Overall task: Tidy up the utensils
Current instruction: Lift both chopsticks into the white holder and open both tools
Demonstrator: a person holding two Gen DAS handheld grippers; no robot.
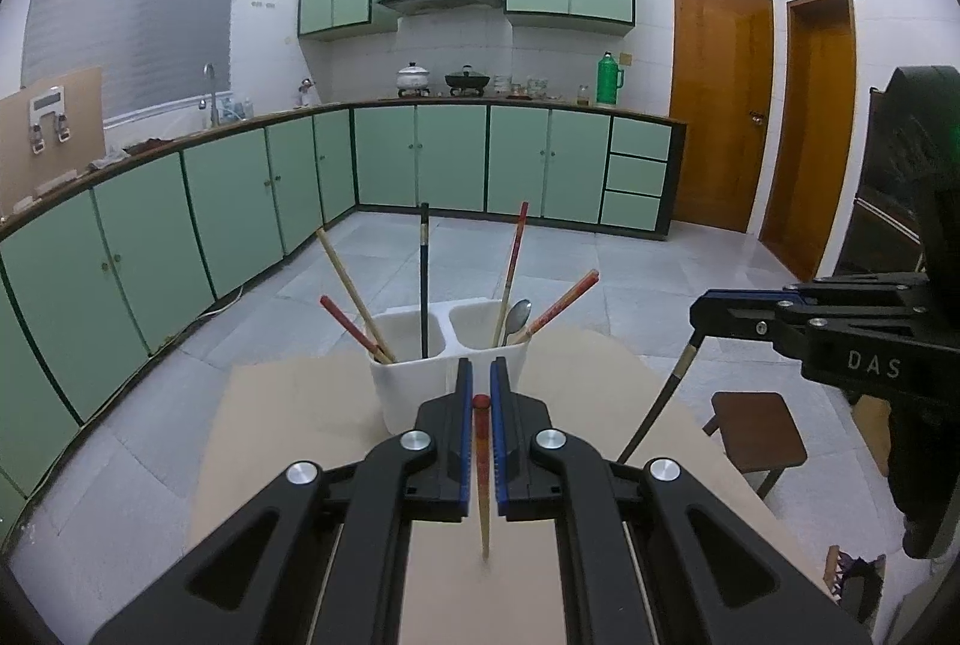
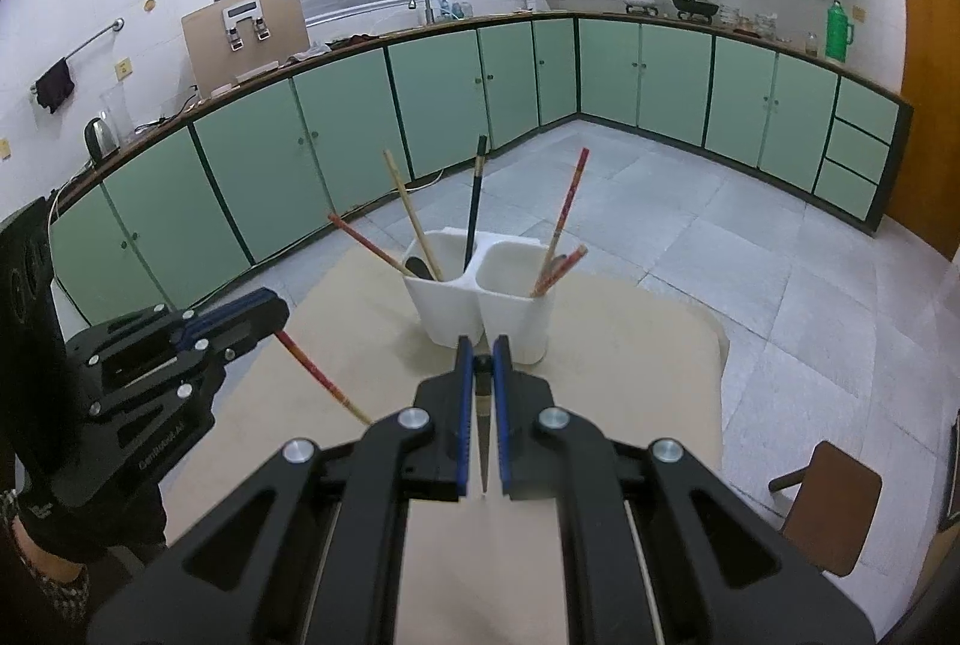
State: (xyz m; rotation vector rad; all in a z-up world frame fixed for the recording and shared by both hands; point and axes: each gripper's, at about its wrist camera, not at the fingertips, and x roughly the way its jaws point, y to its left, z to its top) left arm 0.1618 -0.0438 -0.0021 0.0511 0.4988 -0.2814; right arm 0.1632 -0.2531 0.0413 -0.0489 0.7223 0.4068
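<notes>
Left gripper clamps a red chopstick, right gripper clamps a dark chopstick; both hang tip-down above the table, just short of the white two-compartment holder, likely so each drops in upright beside the chopsticks already standing there.

Both wrist cameras are looking forward and down along their own fingers, close above the table, sharing the white holder and green cabinets beyond.
</notes>
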